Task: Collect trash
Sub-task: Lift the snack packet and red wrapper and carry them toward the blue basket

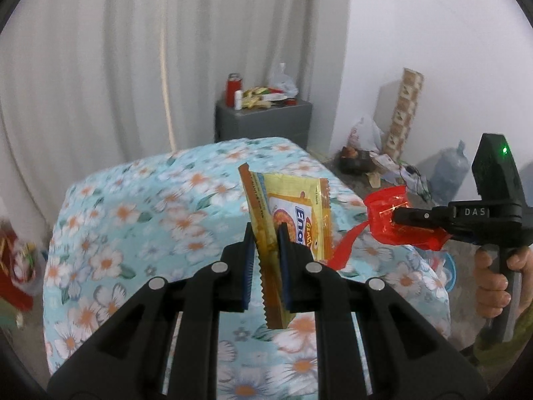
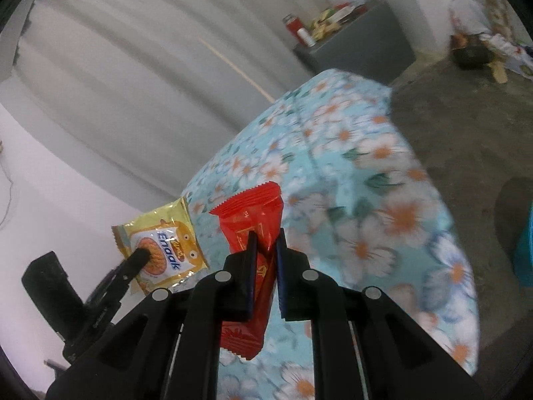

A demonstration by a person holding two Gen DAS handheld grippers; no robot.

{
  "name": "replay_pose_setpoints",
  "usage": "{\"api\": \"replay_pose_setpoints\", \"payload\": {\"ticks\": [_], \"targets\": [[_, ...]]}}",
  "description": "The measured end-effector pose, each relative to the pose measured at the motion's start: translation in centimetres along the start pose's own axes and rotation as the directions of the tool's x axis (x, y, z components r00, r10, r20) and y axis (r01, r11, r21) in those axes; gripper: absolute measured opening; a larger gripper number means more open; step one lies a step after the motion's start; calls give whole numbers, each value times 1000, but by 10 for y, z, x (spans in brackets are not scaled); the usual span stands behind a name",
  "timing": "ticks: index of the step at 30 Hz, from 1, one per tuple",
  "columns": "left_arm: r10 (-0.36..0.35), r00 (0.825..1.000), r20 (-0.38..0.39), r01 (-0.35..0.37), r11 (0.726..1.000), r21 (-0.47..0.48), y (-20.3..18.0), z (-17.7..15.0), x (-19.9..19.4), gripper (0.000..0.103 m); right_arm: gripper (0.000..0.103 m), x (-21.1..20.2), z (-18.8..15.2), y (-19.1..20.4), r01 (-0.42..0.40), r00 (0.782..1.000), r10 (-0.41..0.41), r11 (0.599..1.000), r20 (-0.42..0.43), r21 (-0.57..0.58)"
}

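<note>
Left gripper point(image 1: 266, 233) jaws pinching yellow snack packet point(image 1: 293, 213) above floral bedspread point(image 1: 133, 233); right gripper point(image 2: 266, 236) jaws clamped on red wrapper point(image 2: 256, 213), both angled downward.

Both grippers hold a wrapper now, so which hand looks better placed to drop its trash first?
Probably the right. The right gripper, shut on the red foil wrapper, is nearer the floor side, where a blue container's rim shows. The left gripper holds the yellow snack packet over the floral-covered table.

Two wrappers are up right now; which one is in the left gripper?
The yellow snack wrapper, pinched in the left gripper. The red wrapper is in the right gripper.
</note>
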State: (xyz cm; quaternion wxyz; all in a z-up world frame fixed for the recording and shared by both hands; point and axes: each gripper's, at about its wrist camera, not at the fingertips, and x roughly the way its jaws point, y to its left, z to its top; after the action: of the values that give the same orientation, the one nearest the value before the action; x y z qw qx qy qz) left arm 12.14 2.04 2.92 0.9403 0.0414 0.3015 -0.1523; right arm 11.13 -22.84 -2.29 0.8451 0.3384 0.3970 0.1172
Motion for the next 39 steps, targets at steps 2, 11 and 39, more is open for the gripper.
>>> {"api": "replay_pose_setpoints", "payload": {"ticks": [2,11,39], "targets": [[-1,1000,4,1,999,36,-17,2,-1,12,11,-12,-4,-5,11,1000,-12,1000,19,1],[10,1000,-4,-10,988,156,-71,3,6,12,11,-55,-20,-31,47,995,-48,999,82,19],[-394,890,-230,450,841,301,-280,55,102,12,11,-262,-28,-206,356,698,-581,789,420,500]]}}
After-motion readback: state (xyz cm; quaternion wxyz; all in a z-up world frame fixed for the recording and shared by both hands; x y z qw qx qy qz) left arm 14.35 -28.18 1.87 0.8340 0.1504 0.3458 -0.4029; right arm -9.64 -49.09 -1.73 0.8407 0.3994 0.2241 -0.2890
